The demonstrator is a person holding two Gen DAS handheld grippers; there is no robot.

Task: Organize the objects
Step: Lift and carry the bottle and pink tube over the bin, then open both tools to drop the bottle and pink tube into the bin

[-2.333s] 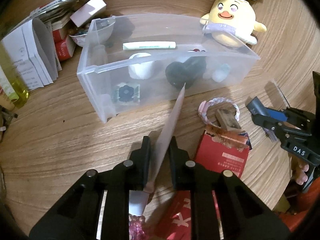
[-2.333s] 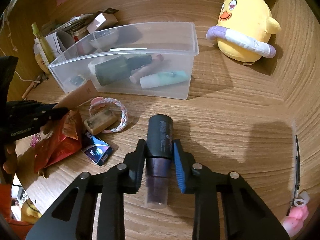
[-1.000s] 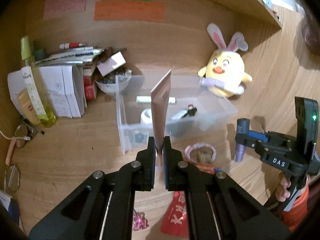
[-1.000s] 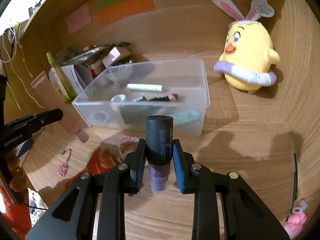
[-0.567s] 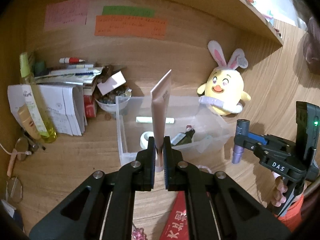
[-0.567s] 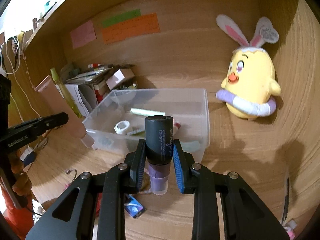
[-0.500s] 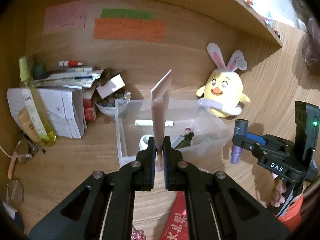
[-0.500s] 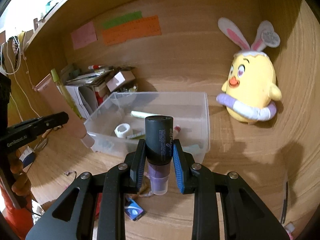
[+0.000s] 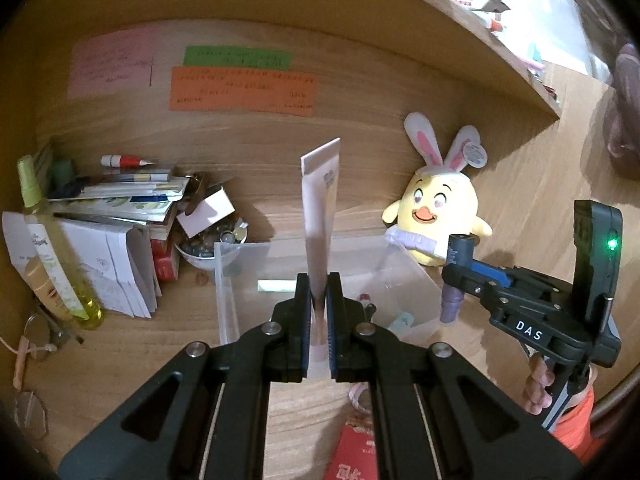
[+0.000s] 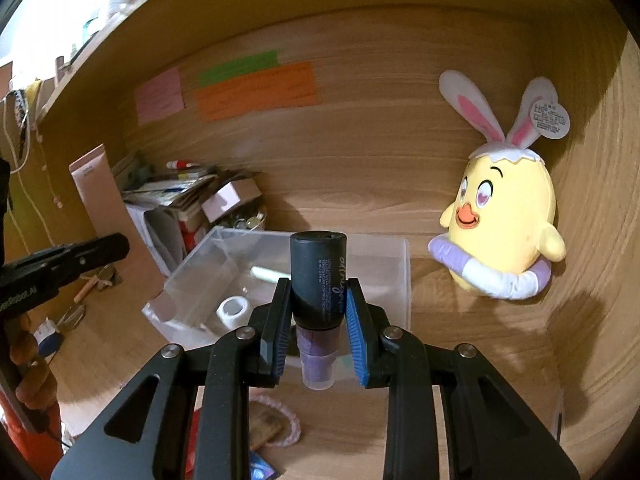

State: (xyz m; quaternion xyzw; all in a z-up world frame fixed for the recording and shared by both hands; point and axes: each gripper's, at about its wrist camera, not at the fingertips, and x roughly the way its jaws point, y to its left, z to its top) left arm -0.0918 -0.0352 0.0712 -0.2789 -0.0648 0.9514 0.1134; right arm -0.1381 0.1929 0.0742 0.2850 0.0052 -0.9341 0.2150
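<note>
Over the clear bin (image 9: 236, 280) on the counter (image 9: 160, 344), left claw (image 9: 319, 320) clamps a pink tube (image 9: 320, 216) upright; right claw (image 10: 316, 320) pinches a dark-capped bottle (image 10: 318, 280). Both hang mid-carry; next, I'd say, lower each inside and let go.

On my right gripper (image 9: 456, 276), seen from the left wrist, the black plastic body reads "DAS" in white. Script and small print on the black-capped purple cosmetic bottle (image 10: 318, 280) I'm clamping are too small to read, like the orange paper wall note (image 9: 242, 92).
</note>
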